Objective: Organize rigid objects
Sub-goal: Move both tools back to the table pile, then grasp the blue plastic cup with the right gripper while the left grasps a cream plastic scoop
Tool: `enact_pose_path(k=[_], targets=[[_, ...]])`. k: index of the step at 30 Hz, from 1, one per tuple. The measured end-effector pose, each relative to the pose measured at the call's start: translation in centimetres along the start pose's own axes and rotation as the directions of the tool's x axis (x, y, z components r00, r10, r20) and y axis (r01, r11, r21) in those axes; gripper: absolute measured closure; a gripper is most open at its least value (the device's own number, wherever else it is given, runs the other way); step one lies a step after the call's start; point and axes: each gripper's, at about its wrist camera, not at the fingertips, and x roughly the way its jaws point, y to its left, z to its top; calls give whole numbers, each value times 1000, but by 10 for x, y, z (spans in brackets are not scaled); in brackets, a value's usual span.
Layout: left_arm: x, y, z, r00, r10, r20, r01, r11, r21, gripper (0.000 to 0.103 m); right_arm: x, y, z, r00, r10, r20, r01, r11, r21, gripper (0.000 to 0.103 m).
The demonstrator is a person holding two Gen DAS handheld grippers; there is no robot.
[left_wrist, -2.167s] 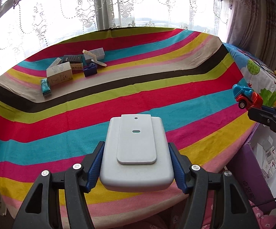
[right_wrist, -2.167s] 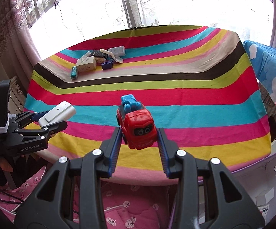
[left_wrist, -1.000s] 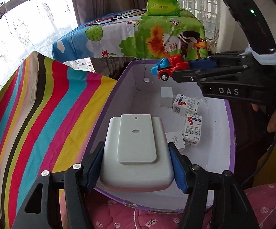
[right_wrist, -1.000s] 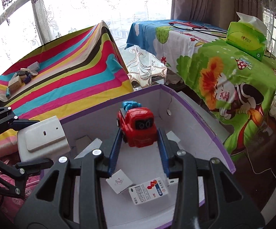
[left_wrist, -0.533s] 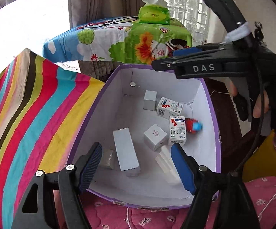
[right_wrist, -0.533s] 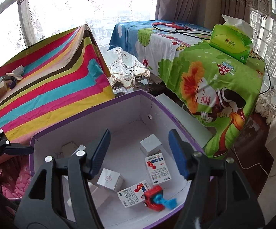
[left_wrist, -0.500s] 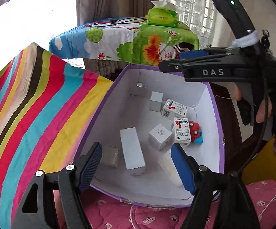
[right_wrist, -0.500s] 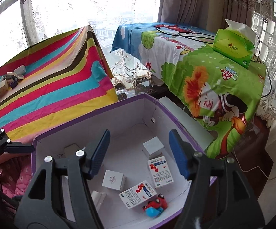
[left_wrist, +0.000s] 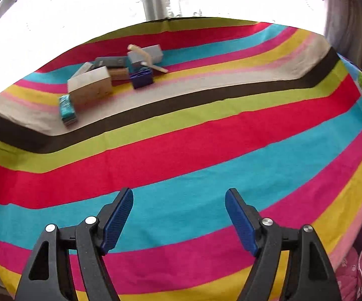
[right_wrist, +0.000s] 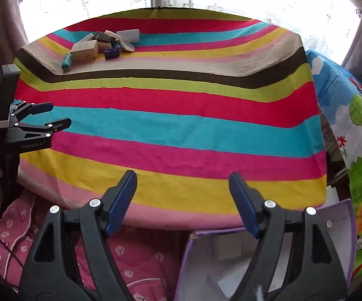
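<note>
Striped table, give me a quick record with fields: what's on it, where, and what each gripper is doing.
surface: striped tablecloth
items left: pile of small boxes, far left corner
nearest item: teal packet
left gripper: empty, jaws apart
right gripper: empty, jaws opening
bin: purple box, beside the table's near edge

Matt woven striped cloth (left_wrist: pixel 181 150) covers the table; cardboard boxes (left_wrist: pixel 90 87) look smooth, faintly glossy.
</note>
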Motion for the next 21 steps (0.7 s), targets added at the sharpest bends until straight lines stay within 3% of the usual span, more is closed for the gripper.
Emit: enact_pose_path(k=[4,7,9,12,16,21], targets=[[29,74,10,990,131,-41,-136,980,-145,26,62,58,53,995,97,-23,-98,992,-83,22],[42,114,12,990,125,-66,-138,954,-267,20,116,90,95,982,177,-64,-180,983,-43,22],[44,128,8,993,91,-71,-111,926,-362,19,152,107,125,981,178,-75,-180,983,-23,22],[40,126,5,989,120,-86,-144,915,-377,17,196,134,168,984,168,-59,-170,985,-33,22],[43,128,3,986,122,-111,-156,905,-395,0,250,164,224,989,136,-53,-137,990,-14,20],[44,127,4,986,117,-115,-153,909,-387,0,293,189,274,993,108,-40,-107,994,34,17]])
